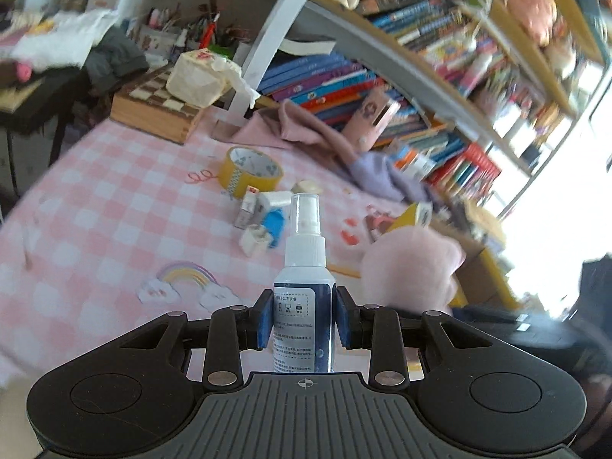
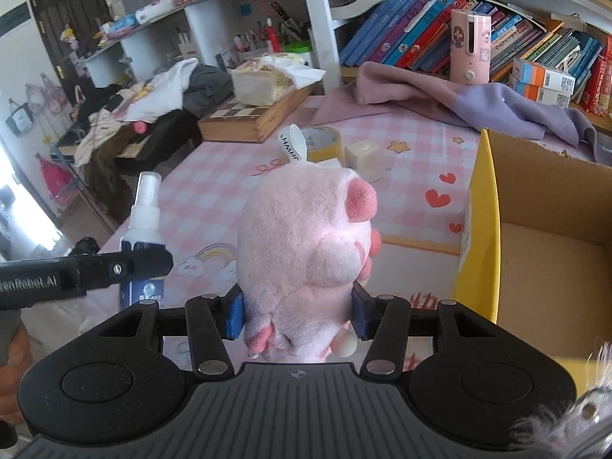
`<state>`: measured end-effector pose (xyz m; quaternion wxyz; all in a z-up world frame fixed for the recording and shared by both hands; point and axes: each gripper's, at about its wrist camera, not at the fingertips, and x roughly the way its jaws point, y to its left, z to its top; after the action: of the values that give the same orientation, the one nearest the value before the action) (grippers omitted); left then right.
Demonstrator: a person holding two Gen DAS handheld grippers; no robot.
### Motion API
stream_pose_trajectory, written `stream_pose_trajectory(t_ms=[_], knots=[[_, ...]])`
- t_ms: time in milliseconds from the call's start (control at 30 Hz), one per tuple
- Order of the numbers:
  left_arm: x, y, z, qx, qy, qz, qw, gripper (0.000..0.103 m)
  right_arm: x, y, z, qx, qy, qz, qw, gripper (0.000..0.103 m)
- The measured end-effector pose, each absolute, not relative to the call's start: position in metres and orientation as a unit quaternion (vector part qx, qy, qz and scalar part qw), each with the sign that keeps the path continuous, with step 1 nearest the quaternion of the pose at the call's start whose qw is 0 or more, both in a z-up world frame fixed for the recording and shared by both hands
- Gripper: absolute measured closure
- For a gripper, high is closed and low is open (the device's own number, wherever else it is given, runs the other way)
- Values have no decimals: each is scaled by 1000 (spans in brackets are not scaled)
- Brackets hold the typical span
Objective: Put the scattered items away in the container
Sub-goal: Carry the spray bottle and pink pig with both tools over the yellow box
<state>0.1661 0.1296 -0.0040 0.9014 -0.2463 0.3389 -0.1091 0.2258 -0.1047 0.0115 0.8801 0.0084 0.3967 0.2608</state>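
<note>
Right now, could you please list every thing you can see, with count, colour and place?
spray bottle: one, white and dark blue, in the left gripper
plush pig: one, pink, in the right gripper
cardboard box: one, yellow outside, right of the pig
tape roll: one, yellow, on the checked cloth
chess box: one, wooden, far side of table
books: many, mixed colours, on the shelf
left gripper: one, black, shut on the bottle
right gripper: one, black, shut on the pig
</note>
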Motion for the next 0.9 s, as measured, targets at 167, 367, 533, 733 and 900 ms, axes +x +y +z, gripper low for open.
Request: stream_pose_trajectory(t_ms=[167,367,533,733,900], knots=[[136,128,3,-283,330,-118,893,72,195,-113,22,18,392,268,880,54],[96,123,9,-304,320,-134,887,72,147,-127,30,26,387,259,885,54],[67,113,7,-327,326,-159,872,72,103,-143,31,36,384,241,891,54],[47,95,2,-344,342,-199,851,72,60,-172,29,66,388,193,899,54],[44,80,2,-345,350,-229,840,72,37,-191,33,80,382,159,907,54]])
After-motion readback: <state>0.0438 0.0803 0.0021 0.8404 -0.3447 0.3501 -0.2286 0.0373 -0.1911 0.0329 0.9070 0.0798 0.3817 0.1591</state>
